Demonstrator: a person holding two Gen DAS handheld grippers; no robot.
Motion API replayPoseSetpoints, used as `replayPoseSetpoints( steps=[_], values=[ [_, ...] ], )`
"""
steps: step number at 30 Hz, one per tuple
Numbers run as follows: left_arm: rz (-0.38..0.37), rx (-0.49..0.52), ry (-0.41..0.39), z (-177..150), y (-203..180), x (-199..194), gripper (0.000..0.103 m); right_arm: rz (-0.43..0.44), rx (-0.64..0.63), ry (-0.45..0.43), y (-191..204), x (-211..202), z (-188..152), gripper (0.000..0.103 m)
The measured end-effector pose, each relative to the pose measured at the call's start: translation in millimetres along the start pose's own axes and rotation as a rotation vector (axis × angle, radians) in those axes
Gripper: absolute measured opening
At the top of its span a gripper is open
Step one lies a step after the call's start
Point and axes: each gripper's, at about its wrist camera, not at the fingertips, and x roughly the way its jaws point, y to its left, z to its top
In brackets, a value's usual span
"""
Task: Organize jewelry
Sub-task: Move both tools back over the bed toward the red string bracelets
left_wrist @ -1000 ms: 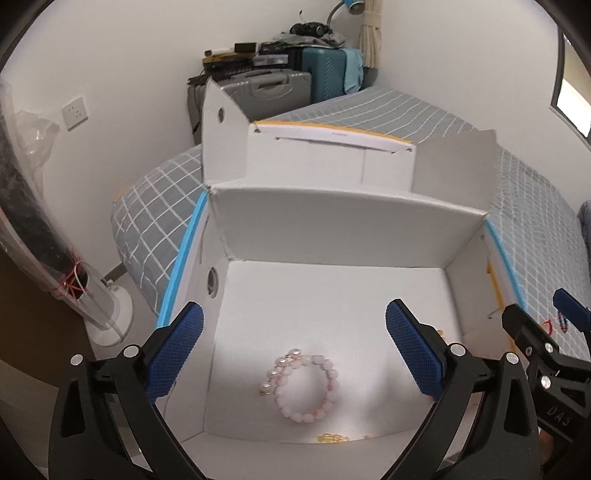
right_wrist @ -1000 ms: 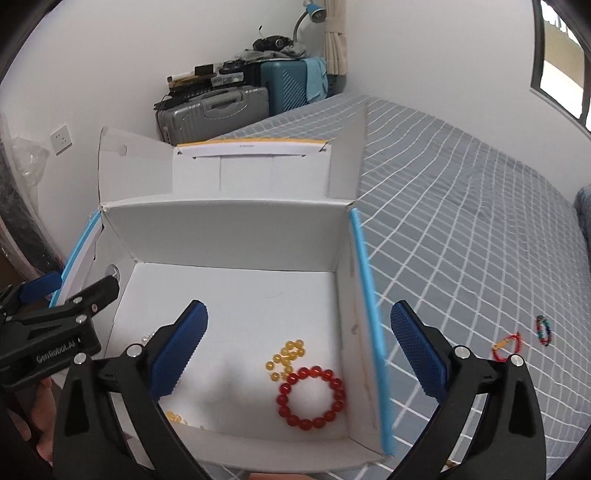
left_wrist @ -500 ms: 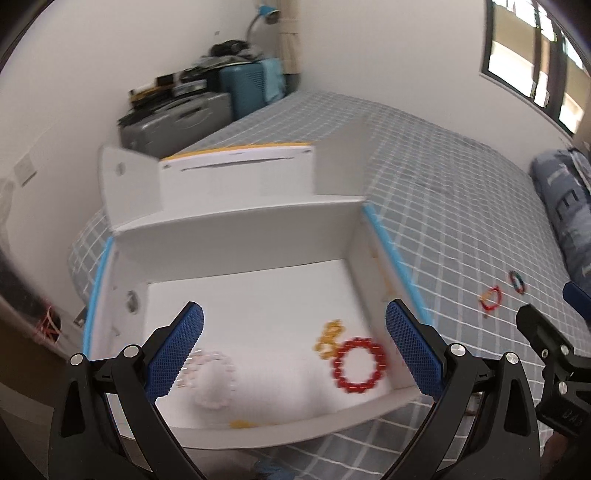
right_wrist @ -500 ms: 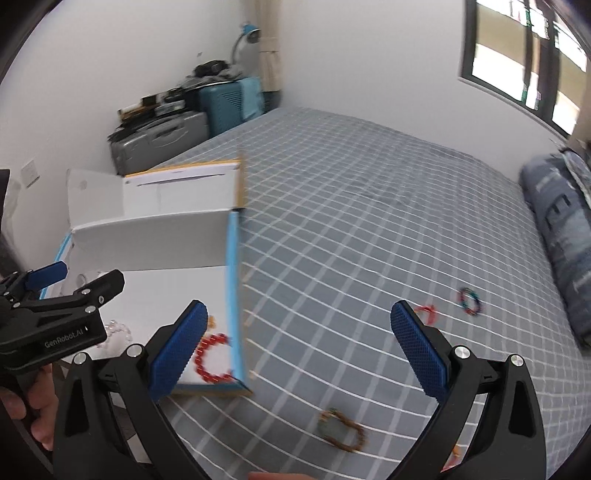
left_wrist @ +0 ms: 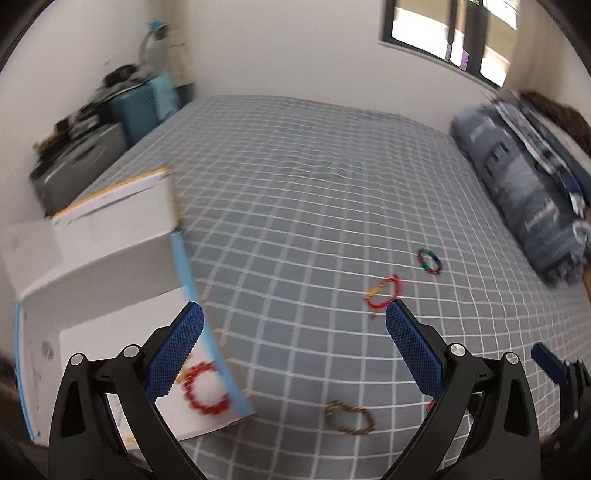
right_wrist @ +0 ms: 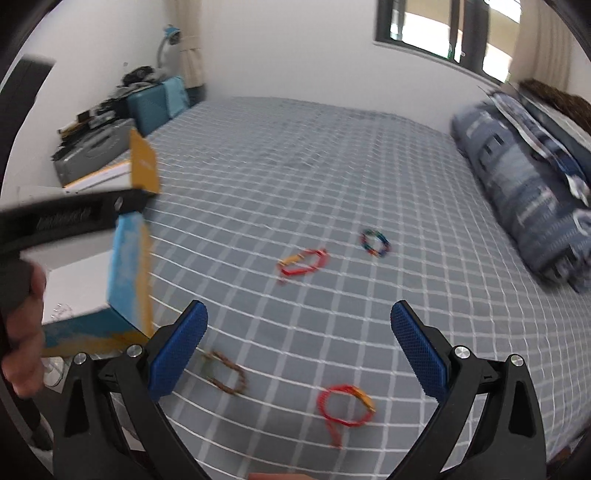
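A white cardboard box with a blue rim (left_wrist: 110,258) sits on the bed at the left; it also shows in the right wrist view (right_wrist: 129,266). A red bead bracelet (left_wrist: 205,387) lies inside it. Loose on the bedspread are a brown bracelet (left_wrist: 349,417) (right_wrist: 225,373), a red cord bracelet (left_wrist: 384,291) (right_wrist: 303,262), a multicolour bracelet (left_wrist: 429,261) (right_wrist: 375,242) and a second red cord bracelet (right_wrist: 345,404). My left gripper (left_wrist: 293,343) is open and empty over the box's right edge. My right gripper (right_wrist: 299,343) is open and empty above the loose bracelets.
The grey checked bedspread (left_wrist: 314,184) fills the middle. A dark blue pillow and folded bedding (left_wrist: 524,192) lie at the right. Suitcases (left_wrist: 144,103) stand by the far wall at the left, under a lamp. A window (right_wrist: 443,26) is at the top right.
Both grippers have swung right, away from above the box interior toward the open bedspread. The loose bracelets have come into view. Both grippers stay open.
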Motion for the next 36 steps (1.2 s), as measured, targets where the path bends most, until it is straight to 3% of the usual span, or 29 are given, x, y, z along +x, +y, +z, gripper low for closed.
replayPoseSetpoints(
  steps=[5, 12, 26, 36],
  values=[
    [-0.050, 0.063, 0.070, 8, -53, 42, 0.097, -0.030, 0.048, 0.048, -32, 8, -25, 0.095],
    [-0.103, 0.132, 0.159, 19, -96, 104, 0.097, -0.030, 0.090, 0.128, -51, 32, -62, 0.095],
    [-0.091, 0.187, 0.263, 10, -120, 212, 0.097, -0.008, 0.099, 0.308, -65, 103, -106, 0.095],
    [-0.058, 0.215, 0.280, -8, -137, 249, 0.097, 0.027, 0.097, 0.354, -61, 118, -114, 0.095]
  ],
)
